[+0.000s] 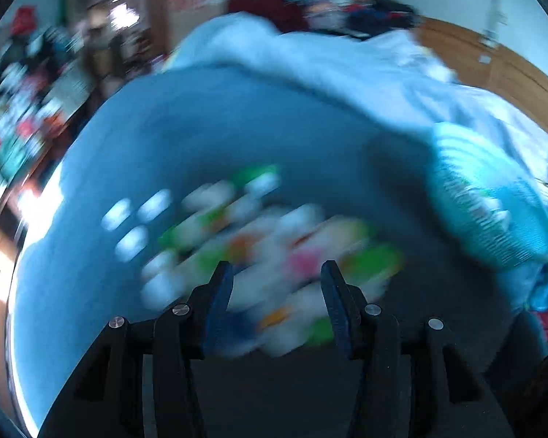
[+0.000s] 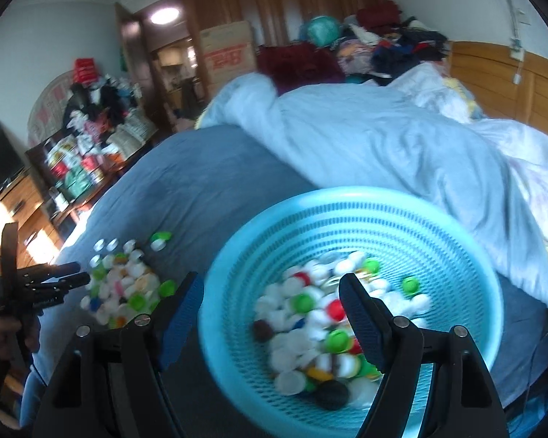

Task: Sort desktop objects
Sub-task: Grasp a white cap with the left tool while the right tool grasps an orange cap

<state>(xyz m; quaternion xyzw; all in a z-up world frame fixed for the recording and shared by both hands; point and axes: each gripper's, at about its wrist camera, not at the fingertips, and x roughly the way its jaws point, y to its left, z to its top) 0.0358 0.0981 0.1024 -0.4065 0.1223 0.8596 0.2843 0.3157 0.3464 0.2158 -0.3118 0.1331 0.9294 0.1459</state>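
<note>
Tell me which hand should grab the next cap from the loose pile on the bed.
Left. The left gripper is open right over the loose pile of caps. The right gripper hangs open and empty over the basket, away from that pile.

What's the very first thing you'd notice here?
The round turquoise plastic mesh basket, half full of colourful bottle caps, sits right under the open right gripper. To its left, a loose pile of caps lies on the blue bedspread, with the left gripper beside it.
</note>
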